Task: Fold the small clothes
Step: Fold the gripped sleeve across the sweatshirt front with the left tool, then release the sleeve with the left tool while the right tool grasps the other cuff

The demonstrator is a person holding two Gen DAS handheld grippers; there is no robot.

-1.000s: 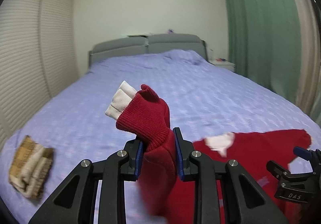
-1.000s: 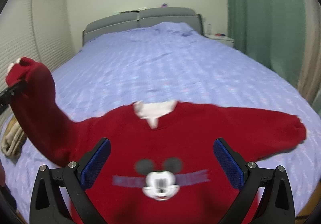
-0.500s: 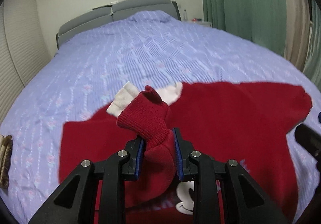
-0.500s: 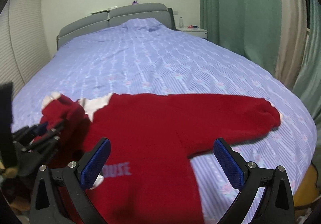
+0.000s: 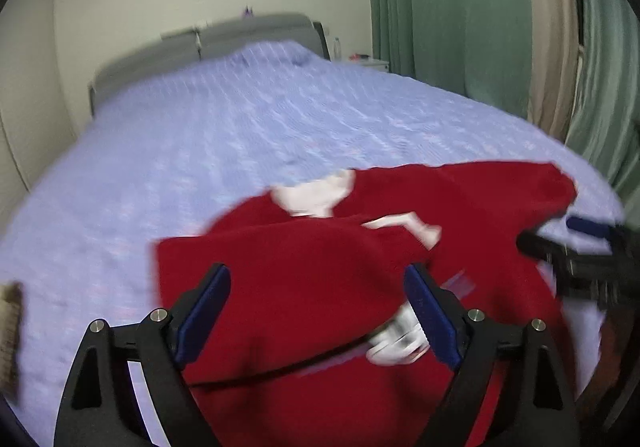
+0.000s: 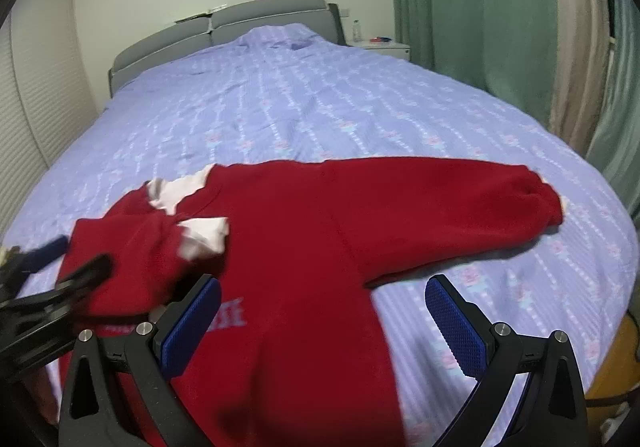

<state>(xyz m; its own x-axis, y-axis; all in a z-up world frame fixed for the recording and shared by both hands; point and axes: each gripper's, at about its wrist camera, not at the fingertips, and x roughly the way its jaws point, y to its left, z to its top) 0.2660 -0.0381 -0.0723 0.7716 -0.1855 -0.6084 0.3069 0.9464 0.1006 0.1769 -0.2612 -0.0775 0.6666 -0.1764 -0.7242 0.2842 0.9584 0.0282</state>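
A small red sweater (image 6: 304,247) lies face up on the near part of a lilac-covered bed (image 6: 320,107), collar (image 6: 176,193) toward the far headboard (image 6: 224,27), so that its body serves as the flat base for folding. One sleeve (image 6: 132,259) is laid inward across the chest, its white cuff (image 6: 202,237) resting just below the collar; the placement narrows that side toward a rectangle. The opposite sleeve (image 6: 440,203) extends flat to the right, well apart from the body line, and appears not yet folded. The left gripper (image 5: 316,311) hovers over the folded sleeve with jaws spread and nothing between them, consistent with a release of that sleeve. The right gripper (image 6: 324,323) hangs above the sweater's near right edge, jaws likewise spread wide and empty, plausibly positioned to take the outstretched sleeve. The left-wrist view is motion-blurred, so fine contact cannot be judged. A tan folded item (image 5: 10,331) shows at the left edge of the bed, apart from the work. Green curtains (image 6: 480,15) hang at the right.
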